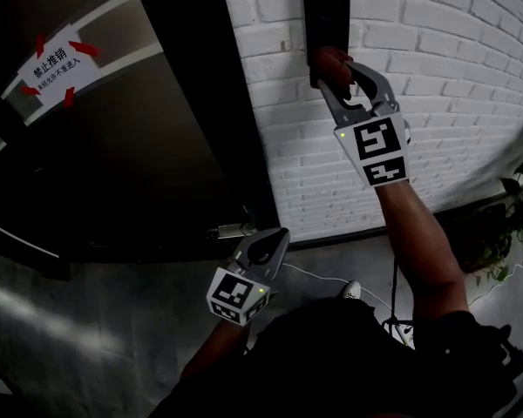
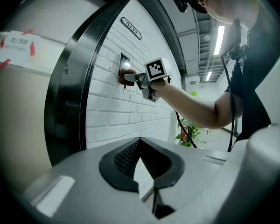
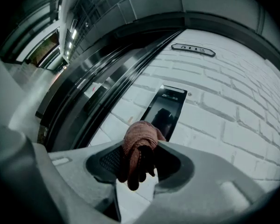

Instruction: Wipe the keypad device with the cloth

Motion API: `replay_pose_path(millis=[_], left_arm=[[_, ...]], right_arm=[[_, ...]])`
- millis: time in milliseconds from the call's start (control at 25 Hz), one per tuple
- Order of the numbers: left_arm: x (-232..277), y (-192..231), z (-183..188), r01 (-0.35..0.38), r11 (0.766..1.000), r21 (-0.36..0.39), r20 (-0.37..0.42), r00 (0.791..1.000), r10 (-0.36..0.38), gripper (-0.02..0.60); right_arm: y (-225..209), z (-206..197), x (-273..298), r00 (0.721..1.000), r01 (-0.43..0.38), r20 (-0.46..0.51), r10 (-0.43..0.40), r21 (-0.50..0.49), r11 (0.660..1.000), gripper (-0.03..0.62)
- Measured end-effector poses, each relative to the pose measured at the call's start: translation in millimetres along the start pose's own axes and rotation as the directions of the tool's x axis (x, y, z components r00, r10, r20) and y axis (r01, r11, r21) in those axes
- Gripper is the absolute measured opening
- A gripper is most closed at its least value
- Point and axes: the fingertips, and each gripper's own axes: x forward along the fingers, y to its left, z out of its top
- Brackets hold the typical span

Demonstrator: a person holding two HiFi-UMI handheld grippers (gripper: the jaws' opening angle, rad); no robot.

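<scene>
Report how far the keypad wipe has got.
Done: the cloth is clamped in the right gripper and held up at the wall-mounted keypad device. In hand: it appears to sit against the device's lower end. Left: the upper panel; no wipe marks show either way. The left gripper hangs shut and empty.

bunched reddish cloth (image 3: 139,138) at lower edge of black wall-mounted keypad device (image 3: 170,101)

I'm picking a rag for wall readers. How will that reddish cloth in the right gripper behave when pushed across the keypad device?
Likely floppy: the cloth bunches above the jaws of the right gripper and droops below them. Its knitted-looking weave probably grips rather than slides. Being soft, it should squash against the keypad device without scratching.
</scene>
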Motion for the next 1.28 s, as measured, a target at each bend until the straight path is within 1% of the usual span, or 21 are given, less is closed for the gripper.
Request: replay_pose_path(millis=[200,720,880,1280], left_arm=[[1,1,2,-0.001,1.0,0.003,0.002,1.0,0.001,0.015],[1,0,1,-0.003,1.0,0.003,0.0,1.0,0.003,0.015],[1,0,2,-0.006,1.0,0.002,0.0,1.0,0.006,0.015],[3,0,2,-0.003,1.0,-0.001,0.001,1.0,0.003,0.015]], right_arm=[[7,-12,-2,0.999,-0.022,-0.025,0.023,0.02,1.0,0.152],[15,-33,-2,0.996,-0.047,-0.074,0.05,0.041,0.998,0.152],[17,-42,0,0.993,-0.059,-0.099,0.065,0.065,0.996,0.152],[16,-43,-2,0.993,-0.06,-0.097,0.067,0.079,0.995,0.152]])
